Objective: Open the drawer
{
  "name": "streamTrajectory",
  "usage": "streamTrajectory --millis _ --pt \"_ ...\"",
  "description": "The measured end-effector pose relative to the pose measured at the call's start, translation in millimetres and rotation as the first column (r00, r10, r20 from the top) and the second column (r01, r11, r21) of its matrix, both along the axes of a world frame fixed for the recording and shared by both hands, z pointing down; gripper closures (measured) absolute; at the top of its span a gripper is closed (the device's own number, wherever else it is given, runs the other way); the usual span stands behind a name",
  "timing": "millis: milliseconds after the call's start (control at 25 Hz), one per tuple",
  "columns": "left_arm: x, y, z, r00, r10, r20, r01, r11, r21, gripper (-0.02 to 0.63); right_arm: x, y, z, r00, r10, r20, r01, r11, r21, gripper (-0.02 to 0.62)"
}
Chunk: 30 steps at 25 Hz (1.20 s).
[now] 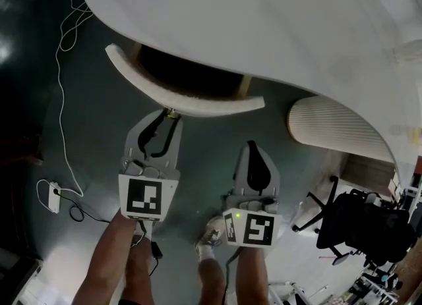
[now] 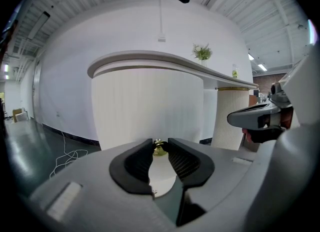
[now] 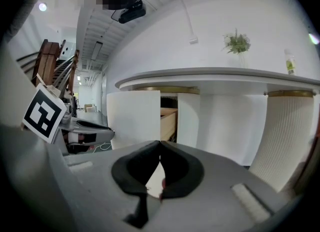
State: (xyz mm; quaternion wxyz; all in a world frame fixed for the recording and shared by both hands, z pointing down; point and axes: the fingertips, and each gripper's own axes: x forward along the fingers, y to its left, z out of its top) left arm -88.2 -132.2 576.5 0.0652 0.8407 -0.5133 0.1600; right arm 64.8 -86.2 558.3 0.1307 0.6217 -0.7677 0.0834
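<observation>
The drawer has a curved white front [image 1: 184, 97] and stands pulled out from under the curved white counter [image 1: 264, 20], with a dark gap behind it. My left gripper [image 1: 170, 114] is shut on the small brass knob [image 1: 171, 110] at the middle of that front. In the left gripper view the knob [image 2: 159, 148] sits pinched between the tips, with the ribbed white front [image 2: 150, 100] beyond. My right gripper [image 1: 251, 145] hangs to the right, apart from the drawer, shut with nothing in it. In the right gripper view the drawer front [image 3: 134, 118] stands out from the wooden drawer side [image 3: 168, 122].
A ribbed white pillar [image 1: 330, 126] stands right of the drawer. A white cable [image 1: 62, 66] runs over the dark floor to a plug block [image 1: 51, 195] at left. A black office chair [image 1: 356, 221] sits at lower right. A plant [image 2: 202, 52] and a bottle [image 2: 234, 70] stand on the counter.
</observation>
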Motion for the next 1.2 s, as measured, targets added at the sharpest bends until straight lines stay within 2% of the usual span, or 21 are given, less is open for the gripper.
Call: streamTrajectory --millis 880,1080,1200 --pt "-16.6 63.8 3.5 0.999 -0.013 0.029 0.013 1.0 -0.017 0.497 -6.0 29.9 -2.0 0.998 -0.052 0.025 0.052 0.999 -0.009 0.591" --pt "-30.8 100.9 8.2 1.0 -0.023 0.011 0.023 1.0 -0.005 0.497 -19.9 62.8 0.2 0.998 -0.059 0.016 0.059 0.998 0.0 0.592" --pt "-32.8 107.0 7.9 1.0 -0.027 0.015 0.027 1.0 -0.014 0.497 -23.5 67.0 0.1 0.998 -0.065 0.021 0.065 0.998 -0.01 0.591"
